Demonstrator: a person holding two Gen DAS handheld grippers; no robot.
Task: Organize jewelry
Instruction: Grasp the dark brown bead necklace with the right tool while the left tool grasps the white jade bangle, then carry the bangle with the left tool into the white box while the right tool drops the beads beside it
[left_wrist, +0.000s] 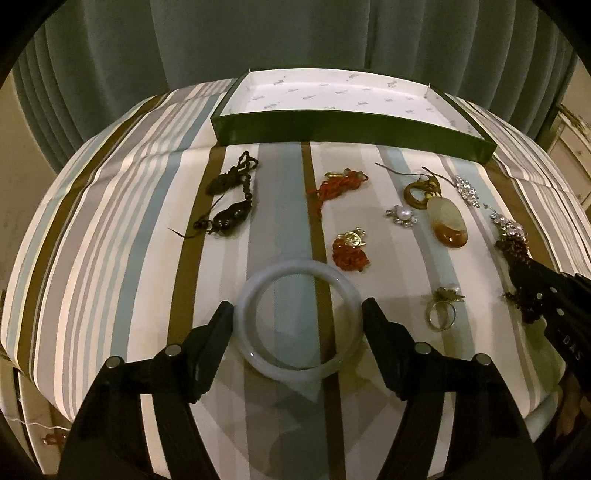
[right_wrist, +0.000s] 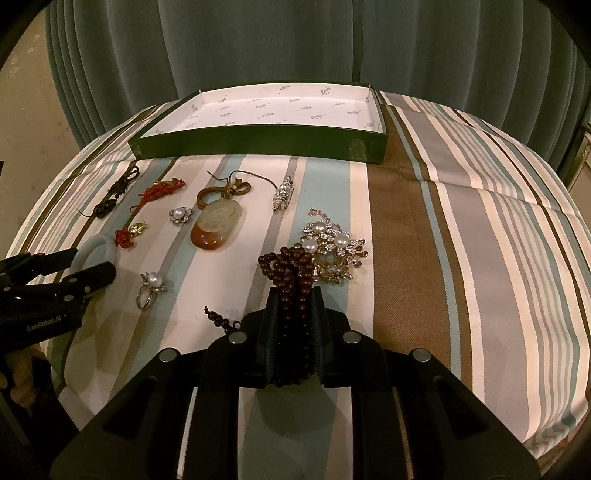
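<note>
While the left gripper (left_wrist: 297, 314) is straddling the pale bangle (left_wrist: 298, 320) at the table's near edge, jaws spread wide, the right gripper (right_wrist: 295, 295) is pinching the brown bead bracelet (right_wrist: 291, 273), likely heading next to the green box (right_wrist: 258, 146) at the far edge.

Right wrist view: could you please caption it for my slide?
Right tool shut on dark bead bracelet beside pearl brooch, green box beyond.
</note>
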